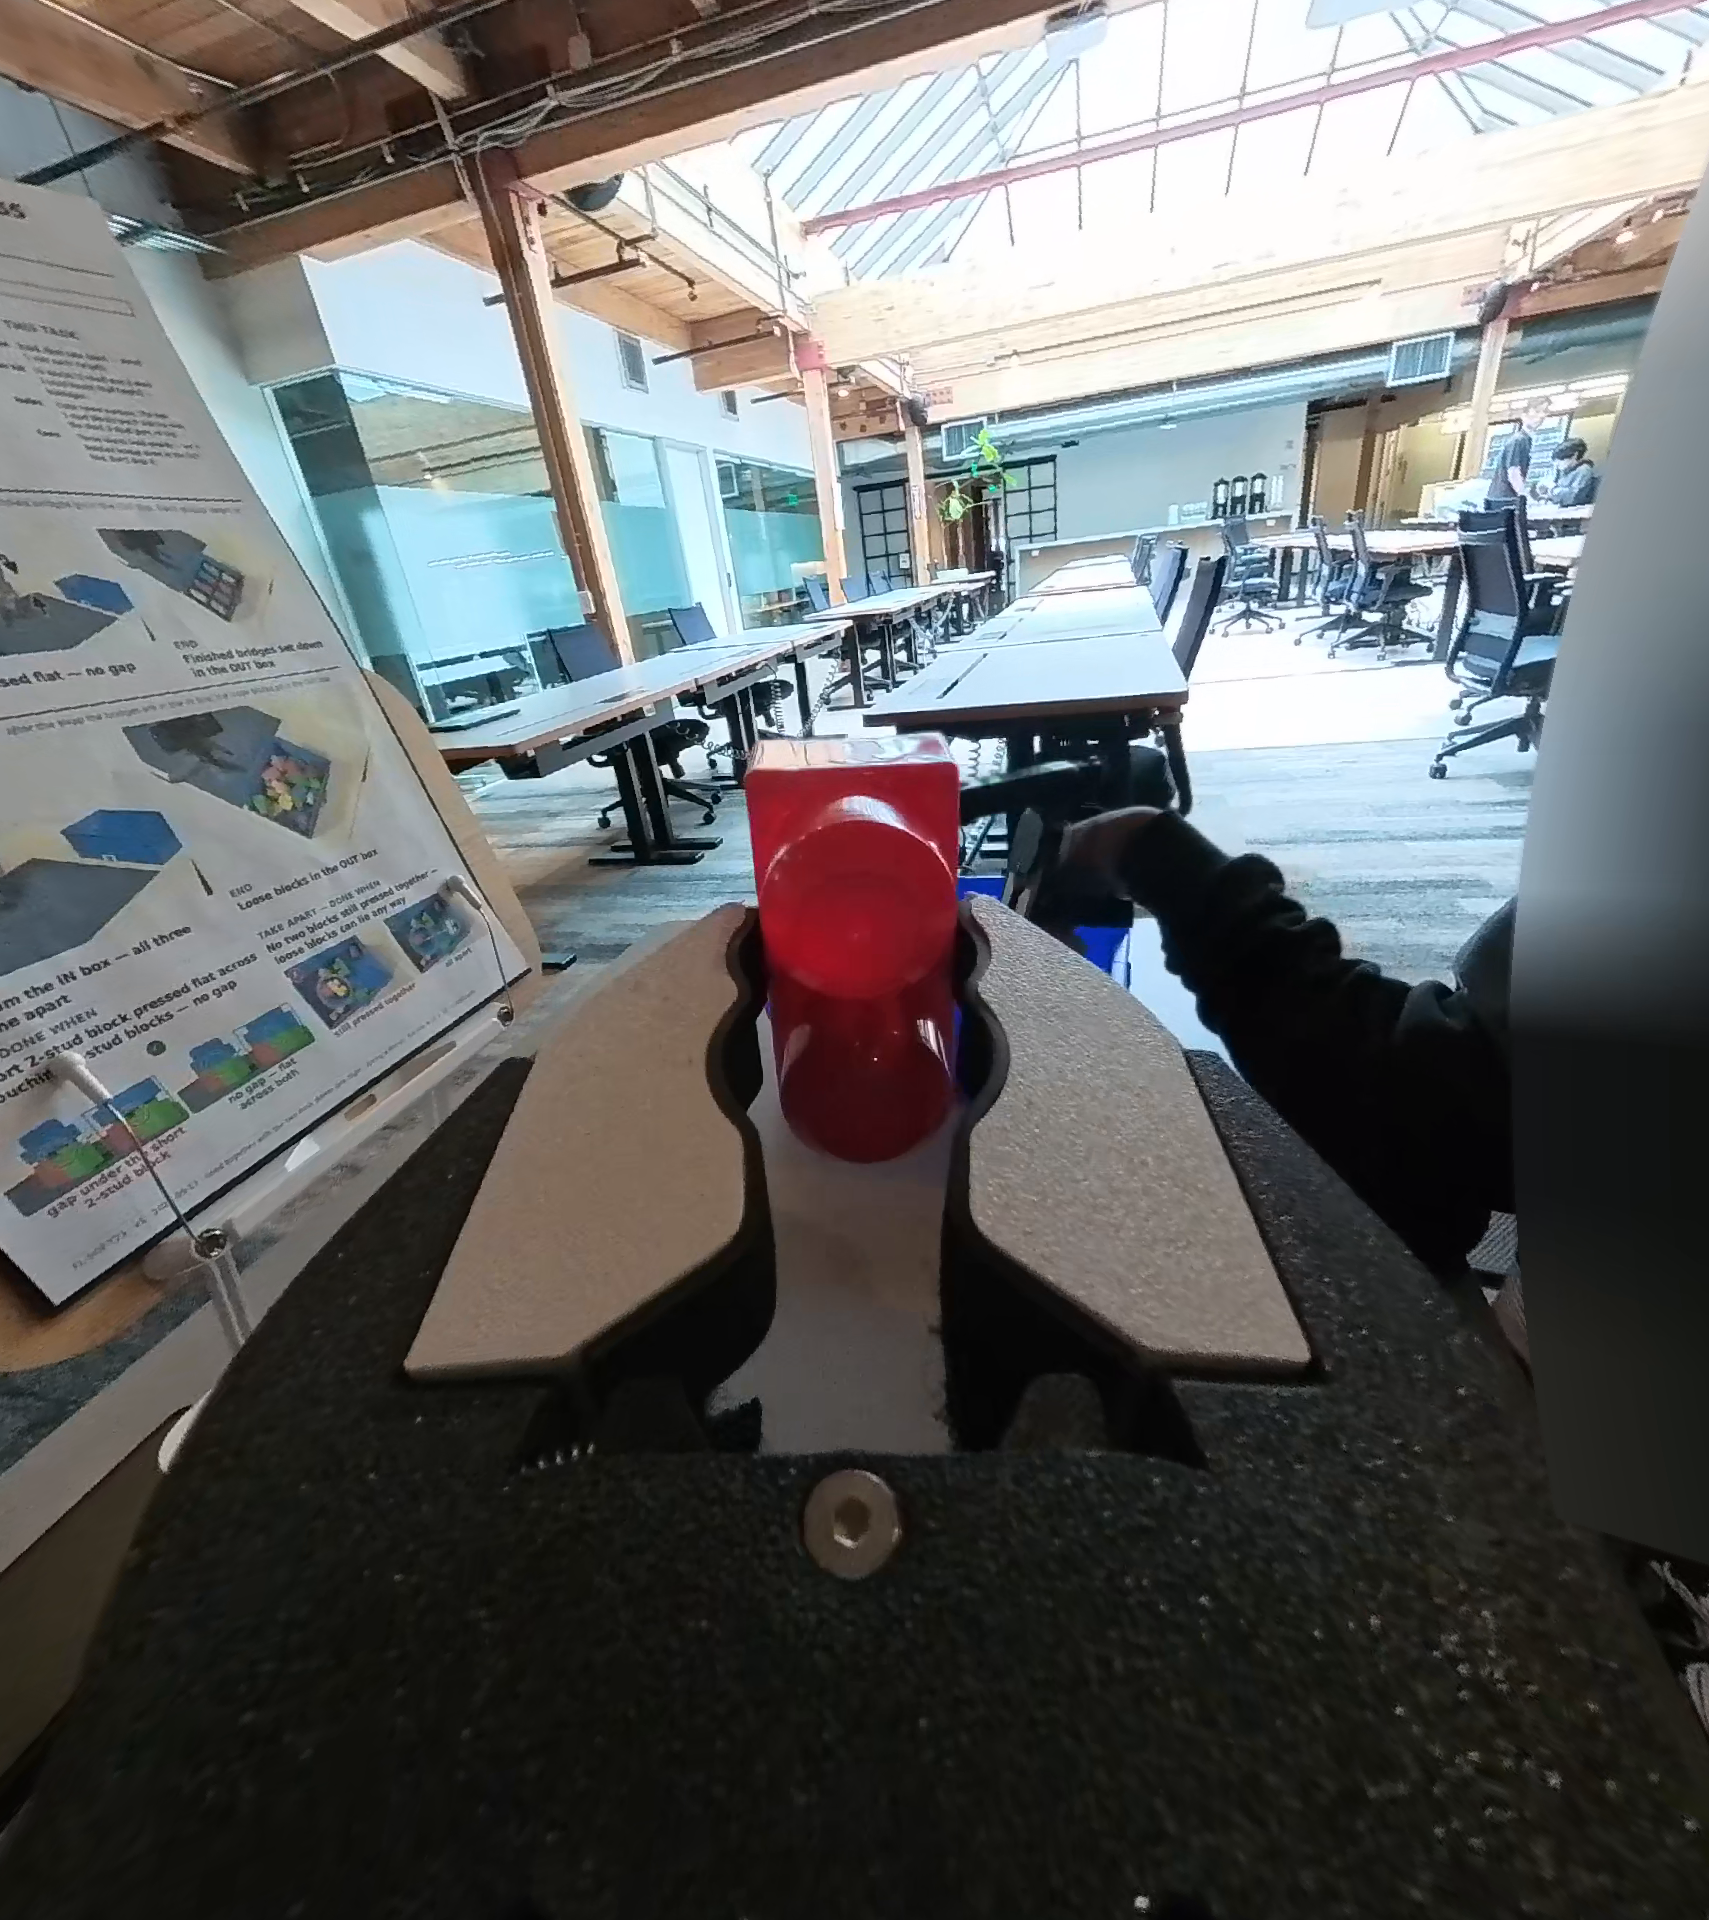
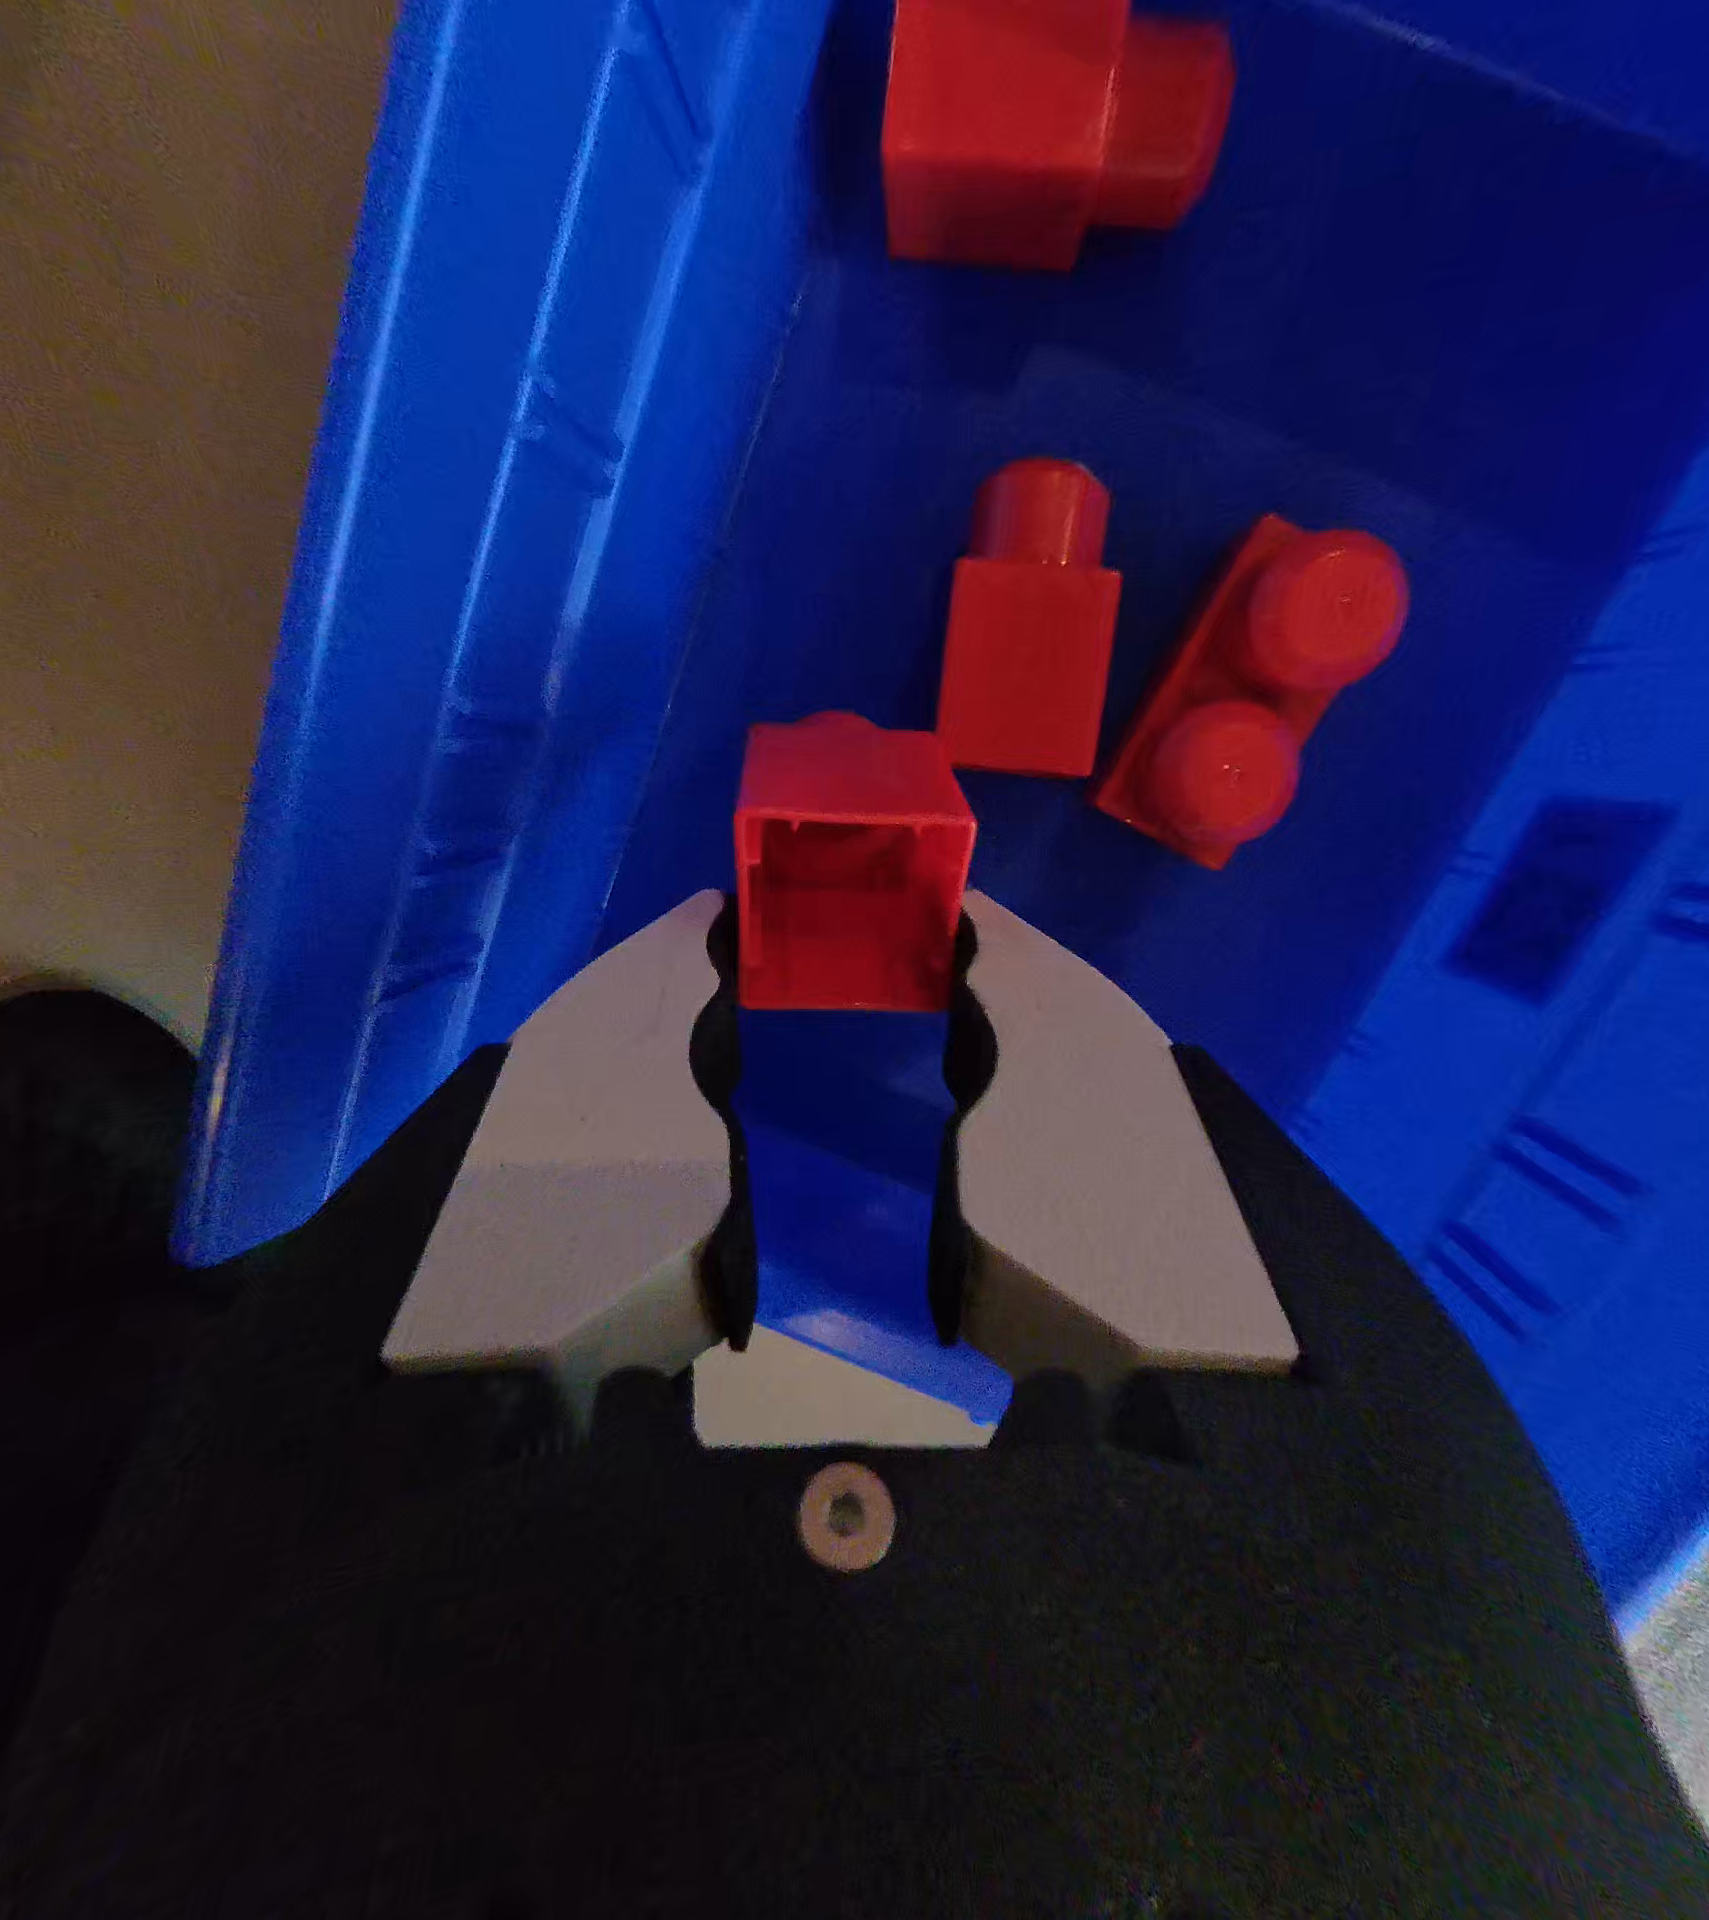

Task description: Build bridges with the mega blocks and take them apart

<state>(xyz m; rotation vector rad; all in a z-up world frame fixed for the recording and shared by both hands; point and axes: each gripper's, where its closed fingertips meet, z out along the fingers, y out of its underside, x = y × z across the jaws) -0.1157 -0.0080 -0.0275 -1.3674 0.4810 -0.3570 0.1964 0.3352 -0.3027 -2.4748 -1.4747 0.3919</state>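
Red block (image 2: 855, 883) pinched in right claw (image 2: 845, 935) inside blue bin (image 2: 517, 520); left claw (image 1: 855, 987) pinches 2-stud block (image 1: 855, 914).

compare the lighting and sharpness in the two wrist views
Left wrist view: bright daylight from the skylights, blown out overhead; the red block in the left tongs glows slightly soft, and wide-angle distortion bends the beams. Right wrist view: dim and soft inside the blue bin; the right tongs hold a single-stud red block.

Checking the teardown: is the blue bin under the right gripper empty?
No: three loose red blocks lie on the floor of the blue bin, beyond the red block in the right gripper.
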